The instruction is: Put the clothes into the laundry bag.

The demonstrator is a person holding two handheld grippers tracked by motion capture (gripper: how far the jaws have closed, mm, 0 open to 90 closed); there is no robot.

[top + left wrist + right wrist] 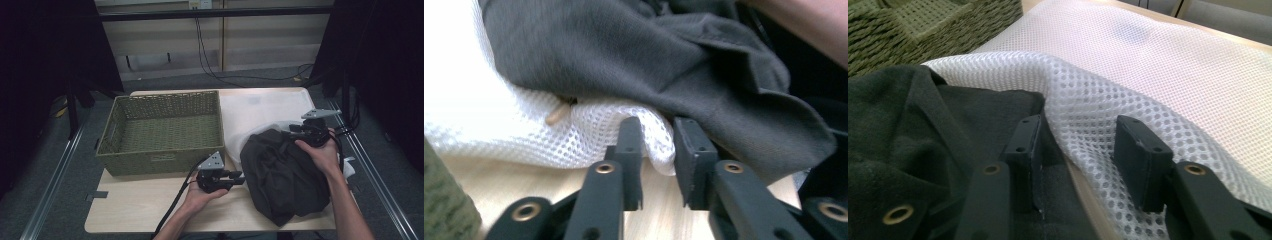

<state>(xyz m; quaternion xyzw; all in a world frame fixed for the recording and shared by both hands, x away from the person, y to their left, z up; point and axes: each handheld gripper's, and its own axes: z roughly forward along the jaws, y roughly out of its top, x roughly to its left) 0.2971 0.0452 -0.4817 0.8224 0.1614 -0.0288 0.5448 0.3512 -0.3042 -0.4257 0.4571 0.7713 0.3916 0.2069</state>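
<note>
Dark garment (282,172) half inside white mesh bag (260,112) at tabletop's (150,207) right edge. Left gripper (658,150) fingers straddling bag rim, unclenched; right gripper (1083,150) likewise. Bagging unfinished.

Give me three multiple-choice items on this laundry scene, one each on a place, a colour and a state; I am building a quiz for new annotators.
1. Where does the basket stand?
A. on the table's left part
B. on the floor
C. on top of the garment

2. What colour is the garment?
A. bright red
B. dark grey to black
C. yellow

3. What lies between the left gripper's jaws?
A. nothing
B. the basket's rim
C. a fold of the white mesh bag

Answers:
1 A, the high view shows it on the table, left of the bag.
2 B, it is dark in all three views.
3 C, the left gripper view shows a mesh fold between the two pads.
</note>
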